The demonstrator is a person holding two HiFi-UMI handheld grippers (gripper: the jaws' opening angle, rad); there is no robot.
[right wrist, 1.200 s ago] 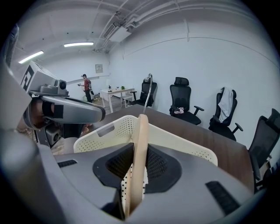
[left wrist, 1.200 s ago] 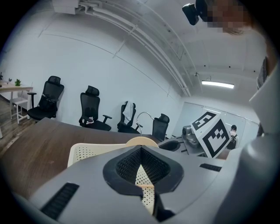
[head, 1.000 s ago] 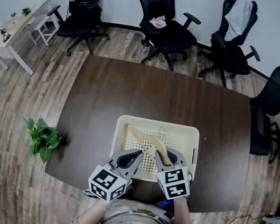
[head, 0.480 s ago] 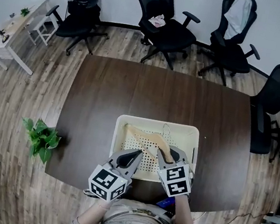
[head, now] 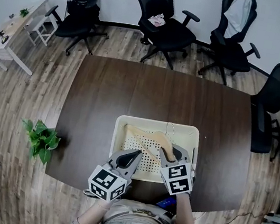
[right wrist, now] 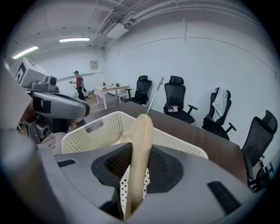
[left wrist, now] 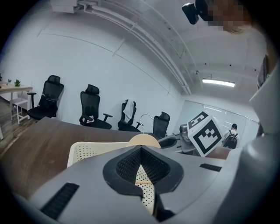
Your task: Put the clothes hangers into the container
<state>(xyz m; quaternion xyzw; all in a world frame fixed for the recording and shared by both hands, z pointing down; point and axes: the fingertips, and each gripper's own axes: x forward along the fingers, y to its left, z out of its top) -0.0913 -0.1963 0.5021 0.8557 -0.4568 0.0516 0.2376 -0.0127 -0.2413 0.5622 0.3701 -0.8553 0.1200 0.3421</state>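
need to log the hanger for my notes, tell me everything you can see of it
The hanger is light wood, a curved shoulder piece with a thin metal hook rising from its middle. It stands tilted inside the cream perforated basket. One arm reaches toward the basket's far left corner. The other runs between the jaws of the right gripper, which have just been opening and seem no longer to pinch it.

table [head: 133, 91]: dark wood | on it — cream perforated container [head: 138, 120]
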